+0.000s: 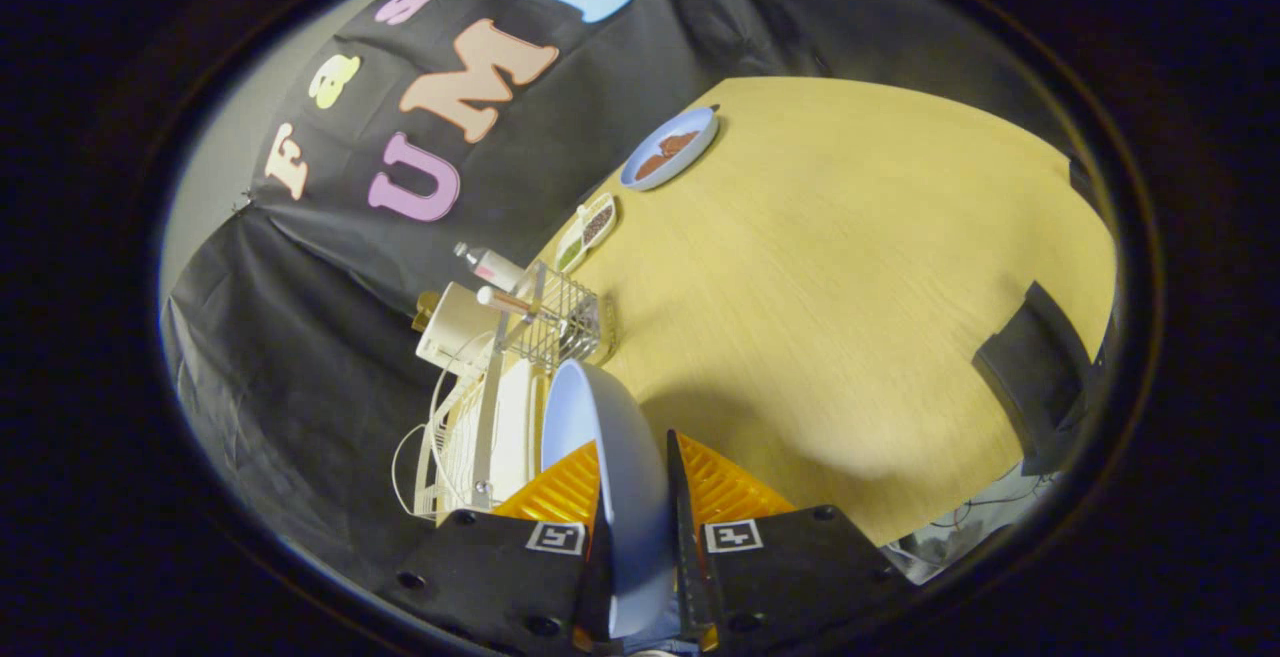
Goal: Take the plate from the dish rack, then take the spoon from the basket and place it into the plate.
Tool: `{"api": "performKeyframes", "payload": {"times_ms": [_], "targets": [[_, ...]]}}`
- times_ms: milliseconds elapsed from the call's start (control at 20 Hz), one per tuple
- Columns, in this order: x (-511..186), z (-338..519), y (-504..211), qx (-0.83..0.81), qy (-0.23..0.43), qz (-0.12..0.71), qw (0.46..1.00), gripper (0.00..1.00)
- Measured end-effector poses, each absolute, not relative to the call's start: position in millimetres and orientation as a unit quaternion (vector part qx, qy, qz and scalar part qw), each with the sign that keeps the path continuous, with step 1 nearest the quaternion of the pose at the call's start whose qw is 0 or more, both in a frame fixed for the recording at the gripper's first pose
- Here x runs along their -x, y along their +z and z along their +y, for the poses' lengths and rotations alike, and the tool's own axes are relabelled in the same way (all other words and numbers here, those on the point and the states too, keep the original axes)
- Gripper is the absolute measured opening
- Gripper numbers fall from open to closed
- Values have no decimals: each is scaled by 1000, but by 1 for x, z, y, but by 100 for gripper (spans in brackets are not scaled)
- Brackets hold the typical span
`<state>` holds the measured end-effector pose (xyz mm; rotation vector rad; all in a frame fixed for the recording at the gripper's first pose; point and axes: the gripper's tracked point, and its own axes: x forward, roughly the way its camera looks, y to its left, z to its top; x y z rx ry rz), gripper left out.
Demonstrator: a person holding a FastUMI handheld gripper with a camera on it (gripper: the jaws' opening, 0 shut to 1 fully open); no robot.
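The gripper [636, 497] is clamped edge-on around the pale blue plate [615, 437], its 2 fingers pressing either face, just above the white dish rack [470, 437]. Step 1 looks underway. The spoon's wire basket [560, 322] lies beyond, untouched; the bench [850, 287] awaits the plate.

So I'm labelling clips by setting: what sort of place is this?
Probably a mock kitchen tabletop: a wire dish rack, a basket and a dish of food on a wooden table. The gripper clamps a plate.
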<state>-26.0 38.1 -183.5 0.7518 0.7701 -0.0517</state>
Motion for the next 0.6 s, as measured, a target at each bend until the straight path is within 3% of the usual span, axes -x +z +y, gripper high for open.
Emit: {"api": "performKeyframes", "payload": {"times_ms": [600], "targets": [[9,13,-203,-323,-76,382,862,28]]}}
